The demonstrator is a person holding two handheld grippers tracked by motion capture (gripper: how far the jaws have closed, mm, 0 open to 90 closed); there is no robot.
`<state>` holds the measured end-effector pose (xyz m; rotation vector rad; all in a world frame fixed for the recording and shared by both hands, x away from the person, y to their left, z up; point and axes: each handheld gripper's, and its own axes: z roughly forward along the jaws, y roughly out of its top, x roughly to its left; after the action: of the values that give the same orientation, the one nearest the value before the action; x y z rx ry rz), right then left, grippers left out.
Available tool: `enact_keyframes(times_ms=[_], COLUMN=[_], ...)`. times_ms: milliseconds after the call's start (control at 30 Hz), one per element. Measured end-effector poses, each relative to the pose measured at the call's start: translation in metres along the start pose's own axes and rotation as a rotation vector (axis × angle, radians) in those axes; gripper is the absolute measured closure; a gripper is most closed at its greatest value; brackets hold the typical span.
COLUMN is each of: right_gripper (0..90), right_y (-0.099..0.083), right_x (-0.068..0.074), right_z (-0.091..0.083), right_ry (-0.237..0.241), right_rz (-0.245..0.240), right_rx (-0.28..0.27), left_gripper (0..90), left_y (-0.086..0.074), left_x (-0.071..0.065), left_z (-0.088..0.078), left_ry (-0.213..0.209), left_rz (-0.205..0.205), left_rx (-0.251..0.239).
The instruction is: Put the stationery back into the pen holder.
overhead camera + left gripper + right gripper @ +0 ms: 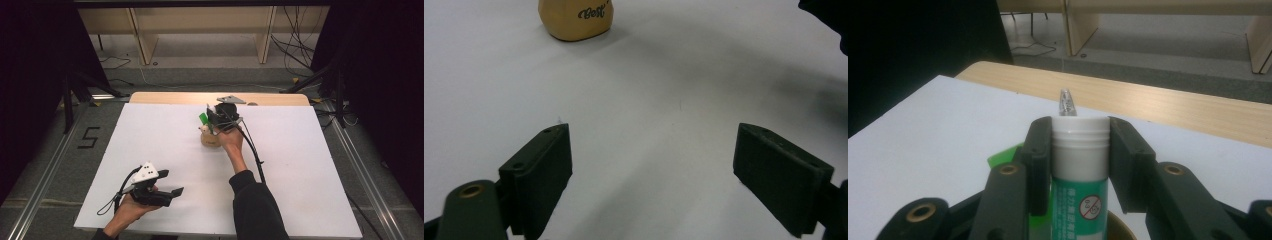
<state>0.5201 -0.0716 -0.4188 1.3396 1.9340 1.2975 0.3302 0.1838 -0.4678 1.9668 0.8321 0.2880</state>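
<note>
The right tongs [1080, 150] clamp the white neck of a green tube [1079, 195] standing in the tan cup [210, 138] at the far middle of the worktop [300, 190]. The left tongs [651, 165] rest wide open and empty, well nearer the person than the cup. Nothing steadies the cup, so a skewed pull may tip or drag it; the smooth tube may also slip.

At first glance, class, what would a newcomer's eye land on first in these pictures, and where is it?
The right hand-held gripper stands out at the far middle of the white table, clamped on a green-and-white tube above a tan pot. Next comes the left hand-held gripper, near the front left edge, open with nothing between its jaws.
</note>
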Motion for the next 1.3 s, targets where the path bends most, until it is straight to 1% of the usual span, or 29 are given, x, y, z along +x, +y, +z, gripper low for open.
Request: enact_keyframes(times_ms=[133, 333, 367, 433, 467, 567, 600, 667, 700, 767, 900, 967, 1100, 1167, 1300], right_gripper=[65.2, 65.3, 65.2, 65.2, 65.2, 65.2, 65.1, 65.1, 65.1, 65.0, 64.7, 64.7, 64.6, 64.8, 64.9], right_y=[-0.002, -0.003, -0.005, -0.008, -0.009, -0.009, -0.009, -0.009, -0.008, -0.007, -0.009, -0.009, -0.008, -0.008, -0.008], right_x=[0.001, 0.004, 0.005, 0.007, 0.008, 0.008, 0.008, 0.008, 0.008, 0.007, 0.008, 0.008, 0.008, 0.008, 0.009], right_z=[-0.001, -0.001, 0.0, -0.002, -0.003, -0.005, -0.006, -0.007, -0.007, -0.007, -0.007, -0.008, -0.011, -0.01, -0.008], right_ry=[-0.01, -0.015, -0.019, -0.025, -0.022, -0.014, -0.017, -0.031, -0.03, -0.009, -0.011, -0.012, -0.017, -0.014, -0.024], right_rz=[-0.026, -0.063, -0.074, -0.104, -0.107, -0.101, -0.106, -0.114, -0.111, -0.096, -0.111, -0.11, -0.126, -0.121, -0.126], right_rx=[0.007, 0.003, 0.019, -0.006, -0.012, -0.005, -0.006, -0.032, -0.037, -0.029, -0.026, -0.023, -0.02, -0.023, -0.045], left_gripper=[15.5, 15.5, 15.5, 15.5, 15.5, 15.5, 15.5, 15.5, 15.5, 15.5, 15.5, 15.5, 15.5, 15.5, 15.5], left_y=[0.0, 0.0, 0.0, 0.0, 0.0, -0.001, 0.0, 0.0, 0.0, -0.001, -0.001, -0.001, 0.0, 0.0, 0.0], left_x=[0.0, 0.0, 0.0, 0.0, 0.0, -0.001, -0.001, -0.001, -0.001, -0.001, -0.001, -0.001, -0.001, -0.001, -0.001], left_z=[0.0, 0.0, 0.0, 0.0, 0.0, 0.001, 0.001, 0.001, 0.001, 0.001, 0.002, 0.002, 0.002, 0.002, 0.002], left_ry=[0.0, 0.0, -0.001, -0.003, -0.002, -0.002, -0.003, -0.003, -0.003, -0.003, -0.006, -0.005, -0.005, -0.005, -0.006], left_rz=[0.006, 0.005, 0.005, 0.004, 0.005, 0.002, 0.003, 0.0, -0.002, 0.001, 0.001, -0.001, 0.002, 0.007, 0.006], left_rx=[0.003, 0.004, 0.005, 0.006, 0.007, 0.009, 0.01, 0.008, 0.007, 0.01, 0.011, 0.01, 0.011, 0.014, 0.012])
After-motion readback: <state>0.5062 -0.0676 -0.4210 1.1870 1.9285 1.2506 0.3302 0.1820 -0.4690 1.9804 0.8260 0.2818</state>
